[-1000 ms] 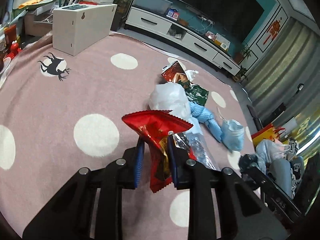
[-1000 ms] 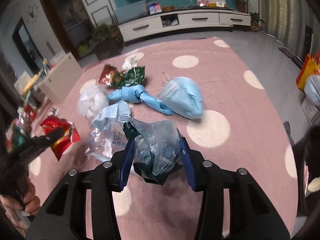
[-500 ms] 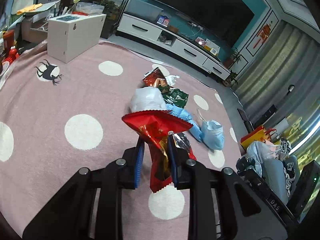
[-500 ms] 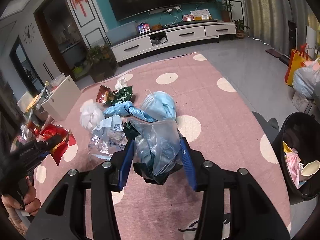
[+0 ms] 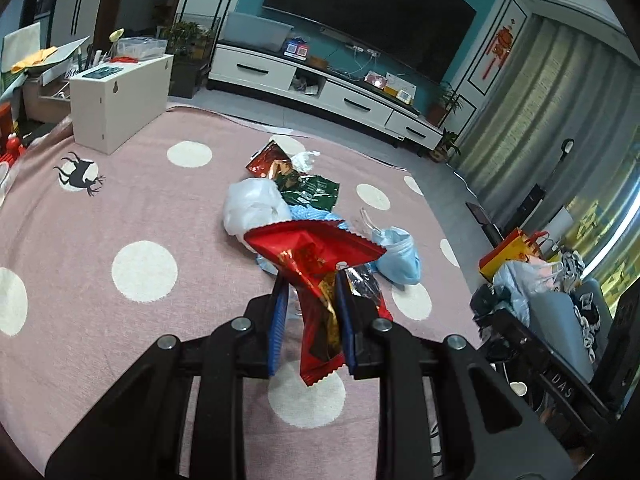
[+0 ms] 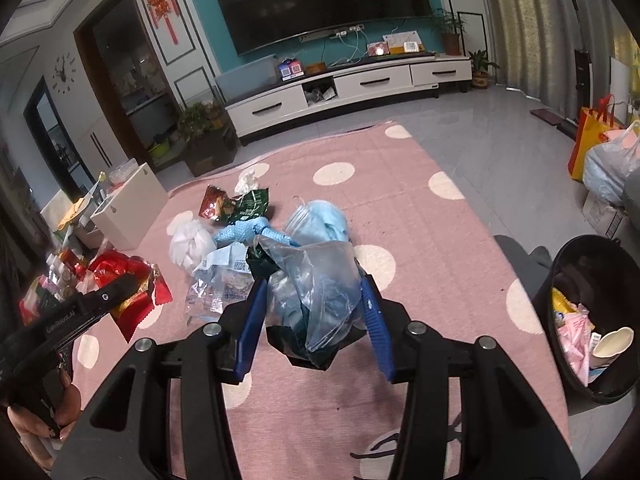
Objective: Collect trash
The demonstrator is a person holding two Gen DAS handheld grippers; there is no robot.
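My left gripper (image 5: 310,280) is shut on a red snack wrapper (image 5: 308,252) and holds it above the pink rug. The same wrapper shows in the right wrist view (image 6: 128,284). My right gripper (image 6: 312,280) is shut on a crumpled clear plastic bag (image 6: 316,280) with dark plastic under it. A black trash bin (image 6: 592,320) with trash inside stands at the right. On the rug lie a white bag (image 5: 252,204), a blue cloth (image 6: 240,232), a light blue bag (image 5: 400,256), a green wrapper (image 5: 312,192) and a red-brown wrapper (image 5: 268,158).
A white box (image 5: 120,96) stands at the rug's far left. A white TV cabinet (image 6: 344,88) runs along the back wall. Bags (image 6: 600,152) pile up at the right near the curtains. A clear labelled wrapper (image 6: 220,280) lies on the rug.
Both grippers have risen and drawn back from the trash pile with their loads. The black bin has come further into the right wrist view.
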